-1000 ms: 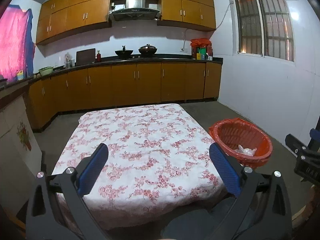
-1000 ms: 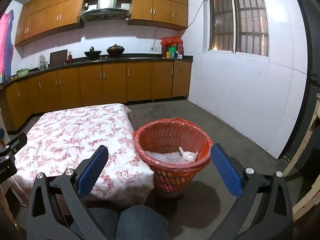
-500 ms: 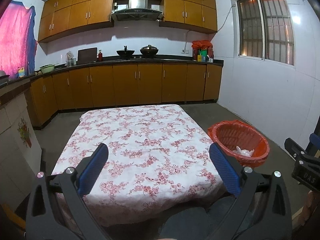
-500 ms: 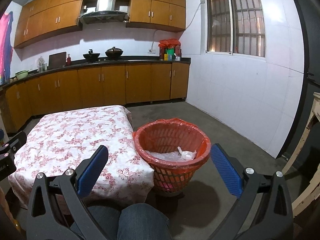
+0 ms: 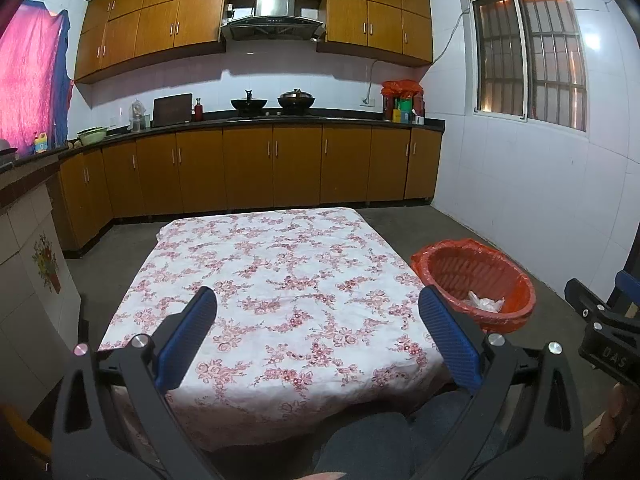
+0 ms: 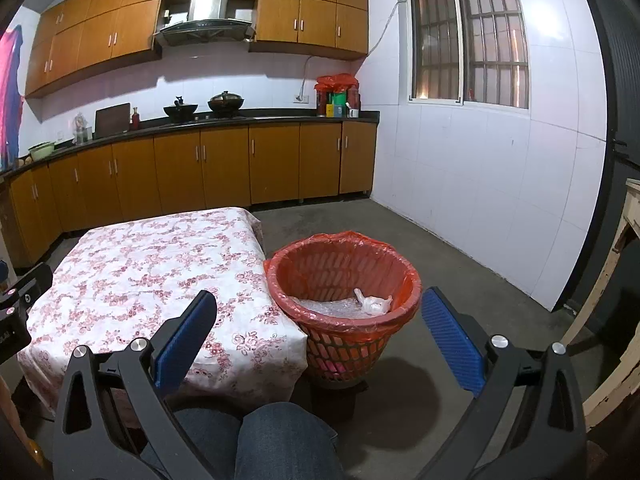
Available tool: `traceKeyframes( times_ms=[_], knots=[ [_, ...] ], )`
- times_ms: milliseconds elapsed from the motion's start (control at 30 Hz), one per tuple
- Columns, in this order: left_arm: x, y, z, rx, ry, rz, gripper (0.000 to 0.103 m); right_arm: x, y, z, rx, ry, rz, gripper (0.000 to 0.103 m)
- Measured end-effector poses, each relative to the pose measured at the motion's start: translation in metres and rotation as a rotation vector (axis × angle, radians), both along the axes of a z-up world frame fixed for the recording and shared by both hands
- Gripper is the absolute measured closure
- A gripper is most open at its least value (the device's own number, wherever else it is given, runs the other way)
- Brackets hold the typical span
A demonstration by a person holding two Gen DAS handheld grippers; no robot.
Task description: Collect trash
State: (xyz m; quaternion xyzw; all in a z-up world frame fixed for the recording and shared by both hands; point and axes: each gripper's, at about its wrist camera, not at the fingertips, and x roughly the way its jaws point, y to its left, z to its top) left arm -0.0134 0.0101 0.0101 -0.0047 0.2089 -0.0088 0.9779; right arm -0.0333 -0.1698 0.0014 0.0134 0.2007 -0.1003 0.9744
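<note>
- Left gripper (image 5: 316, 328): jaws spread wide, nothing between the blue pads (image 5: 188, 334); held above the near edge of the table (image 5: 280, 280).
- Right gripper (image 6: 320, 328): jaws likewise spread wide and empty; aimed at the gap between table corner and basket (image 6: 344, 304).
- Table: covered by a floral cloth; no loose item visible on the cloth in either view.
- Basket: orange, lined with a red bag, standing on the floor just beside the table's right corner.
- Trash (image 6: 370, 304): a knotted clear bag lying on crumpled clear film inside the basket, well below the rim.
- Judged status: collection appears complete or nearly so, since no remaining trash is visible on the table or the surrounding floor.
- Step in hand, judged: verify and retire both tools.
- Sweep both cameras across cloth edges and the floor under the table; hidden areas behind the knees (image 6: 280, 436) cannot be confirmed from here.
- If a stray piece turns up, approach from above with jaws wide, pinch the bulk of the film rather than a thin corner, and avoid snagging the cloth.
- Release only with the pads over the basket's middle, below rim height, so light film does not drift out.
- Avoid catching the red liner, which could pull off the rim.
</note>
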Motion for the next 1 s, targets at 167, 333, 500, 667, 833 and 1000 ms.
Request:
traceKeyframes(
  times_ms=[167,333,500,667,833,1000],
  knots=[
    [0.0003,0.0003,-0.0001,0.0,0.0,0.001,0.004,0.0001,-0.0001,-0.0001,0.003,0.003,-0.002,0.002],
    [0.0003,0.0003,-0.0002,0.001,0.0,0.0,0.004,0.001,-0.0013,-0.0001,0.004,0.006,-0.002,0.002],
    [0.0005,0.0004,0.0,0.0,0.0,0.002,0.004,0.0014,-0.0019,-0.0003,0.004,0.006,-0.002,0.002],
    [0.0005,0.0006,-0.0002,-0.001,0.002,0.008,0.004,0.0014,-0.0017,-0.0002,0.005,0.006,-0.002,0.002],
    [0.0006,0.0015,-0.0002,-0.002,0.003,0.01,0.004,0.0014,-0.0016,0.0,0.004,0.007,-0.002,0.002],
    [0.0006,0.0016,-0.0001,-0.002,0.003,0.009,0.004,0.0015,-0.0017,0.0002,0.004,0.007,-0.002,0.002]
  ],
)
